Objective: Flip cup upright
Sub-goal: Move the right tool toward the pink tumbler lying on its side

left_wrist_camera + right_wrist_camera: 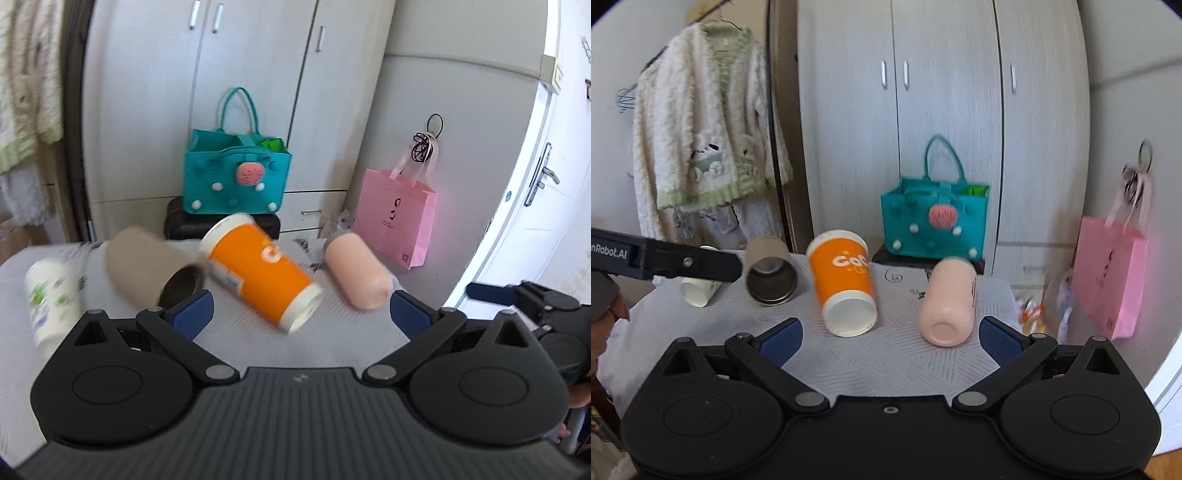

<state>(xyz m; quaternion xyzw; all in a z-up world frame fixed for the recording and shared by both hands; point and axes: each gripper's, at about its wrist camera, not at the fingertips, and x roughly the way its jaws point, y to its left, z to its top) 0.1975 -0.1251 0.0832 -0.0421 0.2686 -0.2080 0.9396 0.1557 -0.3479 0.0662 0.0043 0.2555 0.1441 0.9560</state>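
Pale grey wardrobe [945, 129], white door [535, 192]

Your left wrist camera sits low and close over the table [229, 332], facing the wardrobe [258, 92], your right wrist camera likewise from further right, both sharing the orange cup [258, 273] [844, 286], teal bag [236, 181] [934, 229]

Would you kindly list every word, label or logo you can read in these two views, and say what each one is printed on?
"nRobot.AI": white letters on the black arm of the left gripper, cut off at the picture's edge.
"Co": white letters on the orange cup; the rest curves out of sight.
Pink paper bag: dark logo and a word beneath, too blurred to read.
White cup: green and blue print, too blurred.
Pink bottle: dark side print, too small.
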